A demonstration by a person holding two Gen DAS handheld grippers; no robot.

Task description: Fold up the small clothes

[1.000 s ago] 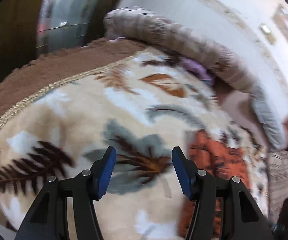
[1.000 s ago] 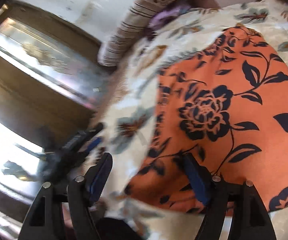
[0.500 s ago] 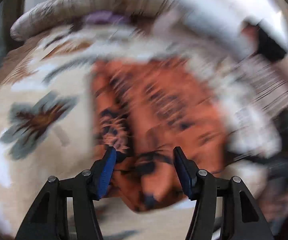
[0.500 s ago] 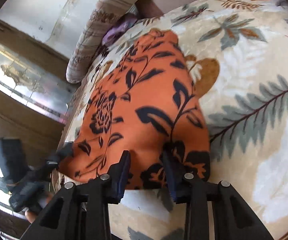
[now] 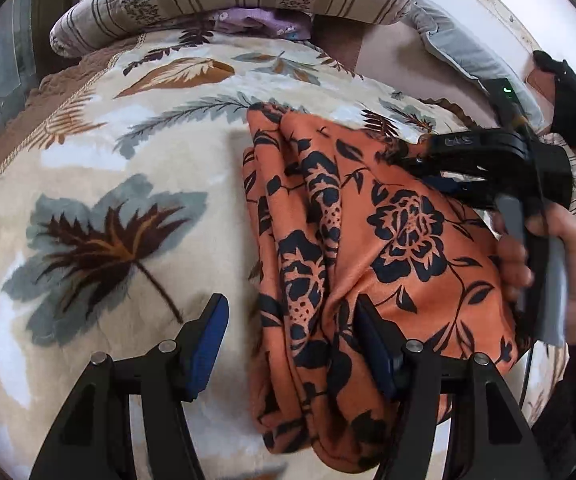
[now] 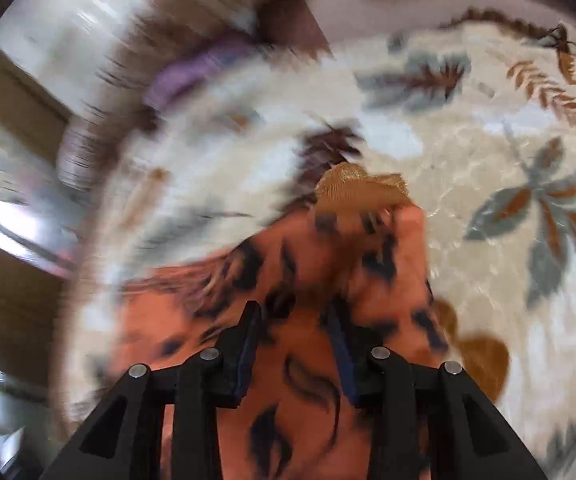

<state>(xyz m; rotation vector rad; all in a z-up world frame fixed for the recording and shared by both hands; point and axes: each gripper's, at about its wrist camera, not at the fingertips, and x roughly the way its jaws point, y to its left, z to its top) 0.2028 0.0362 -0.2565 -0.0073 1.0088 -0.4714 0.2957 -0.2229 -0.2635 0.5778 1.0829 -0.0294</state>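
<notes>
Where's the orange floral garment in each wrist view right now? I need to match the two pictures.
Left wrist: the orange floral garment fills centre to lower right, bunched in folds, its left edge between the left gripper fingers.
Right wrist: blurred, it fills the lower centre, running between the right gripper fingers.
Shared landmark: the leaf-print blanket underneath.

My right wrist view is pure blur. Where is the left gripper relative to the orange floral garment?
Observer: The left gripper straddles the orange floral garment at its near left edge, jaws opening and not gripping.
Operator: And my right gripper?
Observer: The right gripper sits at the garment's far right side with a hand on its handle. Its jaws are opening with cloth between them.
Operator: How does the garment lie?
Observer: In lengthwise folds on the leaf-print blanket.
</notes>
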